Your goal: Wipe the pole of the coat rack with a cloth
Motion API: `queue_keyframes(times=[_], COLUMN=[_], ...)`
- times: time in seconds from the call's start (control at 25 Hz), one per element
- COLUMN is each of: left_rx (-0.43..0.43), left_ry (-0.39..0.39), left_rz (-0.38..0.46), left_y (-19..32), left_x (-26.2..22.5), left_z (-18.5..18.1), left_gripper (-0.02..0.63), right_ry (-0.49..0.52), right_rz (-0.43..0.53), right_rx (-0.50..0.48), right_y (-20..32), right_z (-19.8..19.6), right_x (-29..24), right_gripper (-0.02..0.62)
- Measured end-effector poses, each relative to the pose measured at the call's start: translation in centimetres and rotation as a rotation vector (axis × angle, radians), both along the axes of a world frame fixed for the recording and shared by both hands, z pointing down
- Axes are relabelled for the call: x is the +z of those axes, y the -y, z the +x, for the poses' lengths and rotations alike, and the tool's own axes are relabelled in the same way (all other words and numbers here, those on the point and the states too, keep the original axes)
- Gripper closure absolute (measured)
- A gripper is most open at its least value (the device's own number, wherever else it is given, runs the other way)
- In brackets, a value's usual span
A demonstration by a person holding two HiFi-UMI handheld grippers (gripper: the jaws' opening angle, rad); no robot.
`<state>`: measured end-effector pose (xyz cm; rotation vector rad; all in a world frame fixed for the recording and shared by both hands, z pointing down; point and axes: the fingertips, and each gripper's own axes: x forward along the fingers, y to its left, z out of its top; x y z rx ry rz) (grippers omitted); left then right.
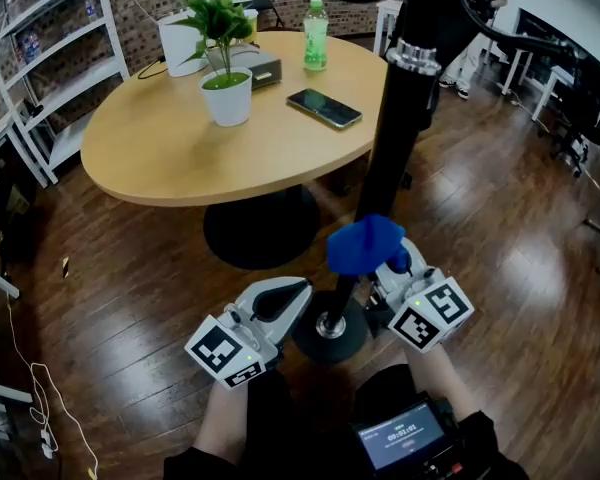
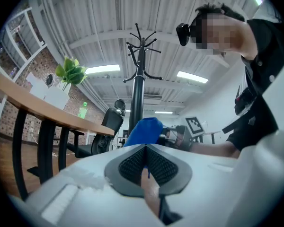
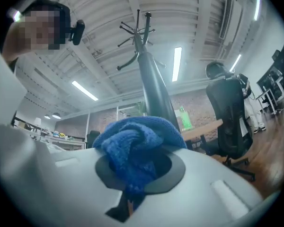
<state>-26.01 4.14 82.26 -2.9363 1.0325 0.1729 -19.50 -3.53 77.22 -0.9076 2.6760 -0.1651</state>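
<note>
1. The blue cloth (image 1: pixel 365 245) sits bunched and clamped between the jaws of the right gripper (image 3: pixel 132 174), against the lower pole (image 1: pixel 385 158).
2. The left gripper (image 1: pixel 285 298) has its jaws pressed together with nothing between them, just beside the rack's base (image 1: pixel 330 336).
3. A wooden table (image 1: pixel 170 148) stands behind.

Oval light-wood table top (image 1: pixel 160 148) on a black round pedestal base (image 1: pixel 260 226), standing on a dark wooden plank floor (image 1: pixel 130 308). On the top:
- A white pot with a green leafy plant (image 1: pixel 227 93), upright.
- A small grey box (image 1: pixel 263 70) just behind the pot.
- A black smartphone (image 1: pixel 324 107), lying flat.
- A green plastic bottle (image 1: pixel 316 36), upright at the far edge.

White metal shelving rack (image 1: pixel 50 78) at left. White cable (image 1: pixel 40 398) on the floor, lower left.
</note>
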Motion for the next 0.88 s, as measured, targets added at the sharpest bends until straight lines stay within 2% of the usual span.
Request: queue_keyframes(times=[0.16, 0.32, 0.4, 0.52, 0.68, 0.88], left_rx=[0.011, -0.021, -0.015, -0.017, -0.02, -0.017], left_ry=[-0.034, -0.066, -0.057, -0.06, -0.039, -0.047], left_rz=[-0.012, -0.019, -0.026, -0.052, -0.087, -0.103], left_y=[0.1, 0.0, -0.3, -1.5, -3.4, -6.4], left_x=[-9.1, -19.8, -24.5, -30.2, -36.4, -41.5], left_z=[0.5, 0.0, 0.4, 0.8, 0.9, 1.6], left_gripper=[0.614, 0.614, 0.614, 0.614, 0.614, 0.614], right_ry=[-0.012, -0.042, -0.07, -0.157, -0.084, 0.055], right_rz=[-0.007, -0.036, -0.103, -0.248, -0.269, -0.178], right_rx=[0.018, 0.037, 0.049, 0.05, 0.007, -0.051], right_y=[0.2, 0.5, 0.9, 0.7, -1.9, -8.8], right_z=[0.7, 0.8, 1.1, 1.2, 1.7, 3.3], right_x=[-9.6, -19.1, -22.2, -22.3, -26.2, -36.2], right_gripper=[0.574, 0.574, 0.574, 0.574, 0.574, 0.574])
